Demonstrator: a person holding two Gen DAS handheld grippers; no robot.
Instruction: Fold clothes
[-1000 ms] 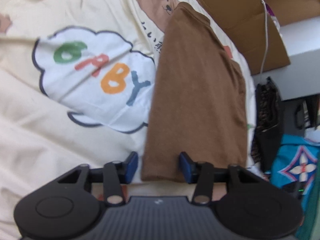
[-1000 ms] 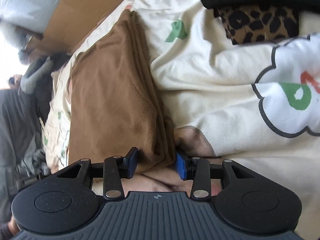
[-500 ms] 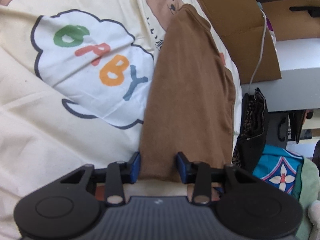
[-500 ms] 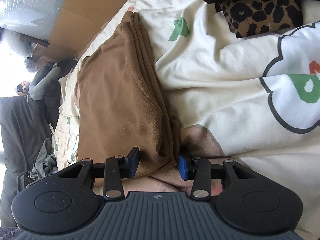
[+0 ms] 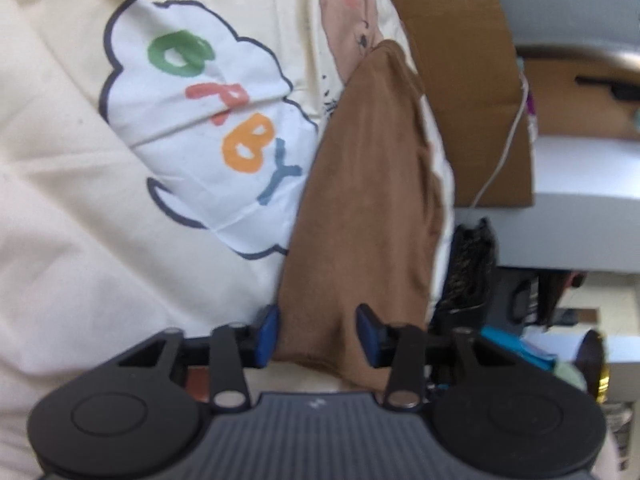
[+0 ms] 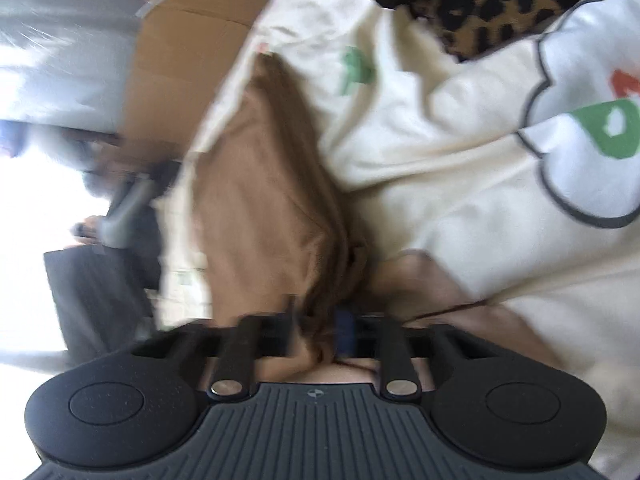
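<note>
Both grippers closing on the brown cloth

The right gripper (image 6: 316, 334) has just pinched the cloth (image 6: 260, 200) at 6 o'clock – fabric bunches there; the left gripper (image 5: 318, 334) narrows around its end (image 5: 360, 208), not yet clamped. It lies on the quilt (image 5: 80, 220) – a lift seems next.

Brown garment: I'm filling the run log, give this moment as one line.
step: grasp ends | item: brown garment on cream bedding | left gripper: jaws closing, cloth between | right gripper: jaws closing, cloth bunched between
</note>
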